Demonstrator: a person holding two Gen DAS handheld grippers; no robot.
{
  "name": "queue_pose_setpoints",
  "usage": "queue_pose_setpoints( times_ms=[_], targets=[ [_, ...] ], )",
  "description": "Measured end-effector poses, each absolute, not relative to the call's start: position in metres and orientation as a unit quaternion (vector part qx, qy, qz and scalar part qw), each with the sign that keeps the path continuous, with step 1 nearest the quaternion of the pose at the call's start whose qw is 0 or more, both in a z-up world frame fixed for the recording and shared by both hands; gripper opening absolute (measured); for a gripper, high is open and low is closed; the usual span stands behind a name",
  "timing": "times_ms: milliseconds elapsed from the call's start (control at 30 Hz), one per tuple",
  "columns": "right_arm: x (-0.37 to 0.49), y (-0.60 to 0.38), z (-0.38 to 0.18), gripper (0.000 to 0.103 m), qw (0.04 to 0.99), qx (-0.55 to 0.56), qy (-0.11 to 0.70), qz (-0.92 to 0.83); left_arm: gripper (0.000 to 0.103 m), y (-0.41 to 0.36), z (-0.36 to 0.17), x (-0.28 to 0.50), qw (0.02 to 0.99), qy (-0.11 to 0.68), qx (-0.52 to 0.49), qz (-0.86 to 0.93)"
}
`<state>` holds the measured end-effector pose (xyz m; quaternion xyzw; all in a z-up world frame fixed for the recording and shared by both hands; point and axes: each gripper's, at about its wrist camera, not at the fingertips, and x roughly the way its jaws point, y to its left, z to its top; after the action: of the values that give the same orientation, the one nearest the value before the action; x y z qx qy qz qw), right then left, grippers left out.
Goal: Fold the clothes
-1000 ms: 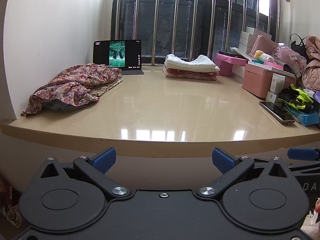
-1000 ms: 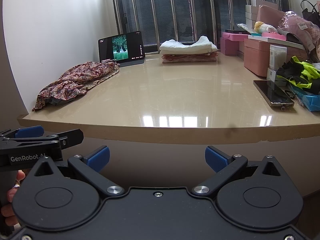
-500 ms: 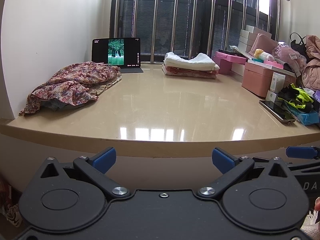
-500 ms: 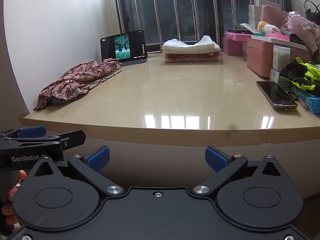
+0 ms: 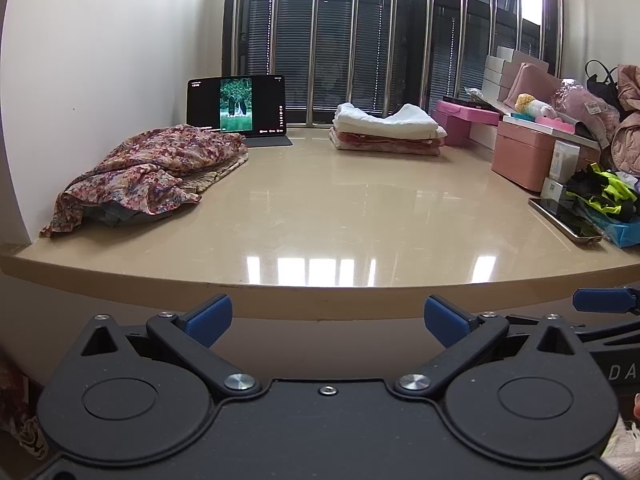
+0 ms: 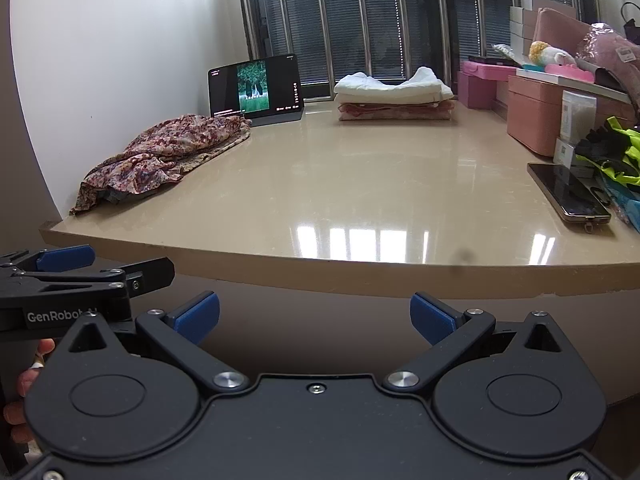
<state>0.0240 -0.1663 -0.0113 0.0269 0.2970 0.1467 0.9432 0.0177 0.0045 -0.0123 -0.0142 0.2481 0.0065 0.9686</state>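
A crumpled floral garment (image 5: 152,168) lies in a heap at the left of the beige table (image 5: 340,220), also in the right wrist view (image 6: 168,156). A stack of folded clothes (image 5: 386,130) with a white piece on top sits at the back, also in the right wrist view (image 6: 394,96). My left gripper (image 5: 328,316) is open and empty, held below and in front of the table's front edge. My right gripper (image 6: 314,314) is open and empty, beside it at the same height. The left gripper also shows at the left of the right wrist view (image 6: 80,276).
A tablet (image 5: 236,106) with a video stands at the back left by the wall. A phone (image 5: 564,220) lies at the right edge. Pink boxes (image 5: 524,156), a neon yellow item (image 5: 604,192) and bags crowd the right side. Barred windows are behind.
Both grippers have risen and moved slightly, so the table sits a little lower in view. Both stay open and empty. The clothes have not moved.
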Motion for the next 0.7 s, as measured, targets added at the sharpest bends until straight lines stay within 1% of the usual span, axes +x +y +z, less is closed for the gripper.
queue_pose_setpoints(
  times_ms=[433, 700],
  targets=[
    [0.055, -0.151, -0.018, 0.103, 0.938, 0.019, 0.310, 0.157, 0.103, 0.013, -0.016, 0.043, 0.970, 0.242, 0.007, 0.027],
    [0.084, -0.126, -0.014, 0.103, 0.939, -0.004, 0.297, 0.172, 0.103, 0.037, -0.016, 0.068, 0.969, 0.243, -0.009, 0.050]
  ],
)
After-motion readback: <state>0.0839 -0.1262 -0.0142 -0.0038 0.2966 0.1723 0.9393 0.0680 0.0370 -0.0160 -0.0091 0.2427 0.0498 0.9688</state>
